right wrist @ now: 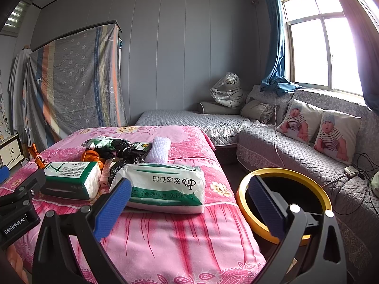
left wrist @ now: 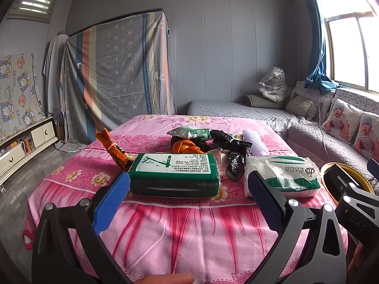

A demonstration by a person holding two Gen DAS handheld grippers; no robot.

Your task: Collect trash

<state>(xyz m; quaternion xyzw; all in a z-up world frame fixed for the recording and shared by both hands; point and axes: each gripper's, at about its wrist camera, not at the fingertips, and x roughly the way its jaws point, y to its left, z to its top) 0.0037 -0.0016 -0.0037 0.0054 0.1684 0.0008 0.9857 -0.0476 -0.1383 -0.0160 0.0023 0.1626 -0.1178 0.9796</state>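
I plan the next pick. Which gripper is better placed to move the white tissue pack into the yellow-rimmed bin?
Probably the right gripper. It is open, the white tissue pack lies just ahead, and the yellow-rimmed bin stands on its side. The left gripper faces the green tissue pack.

Reads "GenRobot.AI" on the left gripper (right wrist: 17, 203), at nine o'clock. Reads "DAS" on the right gripper (left wrist: 355, 203), at four o'clock.

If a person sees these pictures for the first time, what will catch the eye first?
Most likely the pink floral cloth over the table, with its heap of trash: a green tissue pack in front and a white tissue pack to its right. Next, the yellow-rimmed bin beside the table on the right, below the open right gripper.
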